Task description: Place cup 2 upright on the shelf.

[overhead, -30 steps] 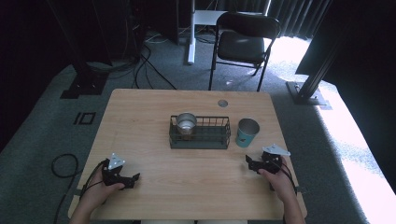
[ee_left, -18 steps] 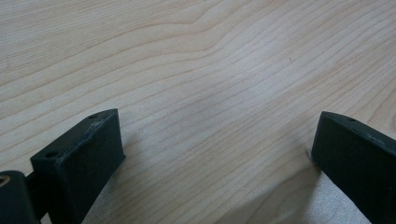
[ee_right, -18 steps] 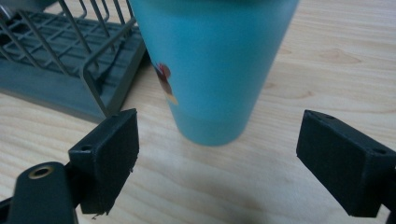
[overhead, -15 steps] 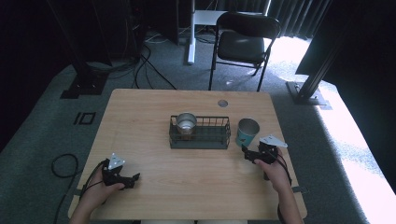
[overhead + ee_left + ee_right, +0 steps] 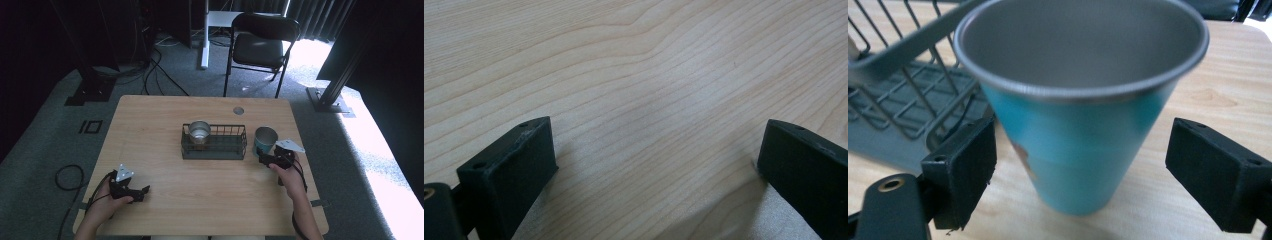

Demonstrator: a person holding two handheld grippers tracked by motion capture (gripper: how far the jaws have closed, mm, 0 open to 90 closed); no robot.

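- The right gripper (image 5: 1080,165) has its jaws spread wide, one on each side of the cup (image 5: 1083,105), neither touching it.
- The cup (image 5: 265,140) is teal with a metal rim; it stands upright on the tabletop (image 5: 210,200), just right of the wire basket (image 5: 214,148).
- A metal tin (image 5: 199,131) sits in the basket's left end.
- The left gripper (image 5: 654,165) has its jaws wide open over bare wood, holding nothing.
- In the high view the left gripper (image 5: 145,190) rests near the front left corner, well apart from the basket.
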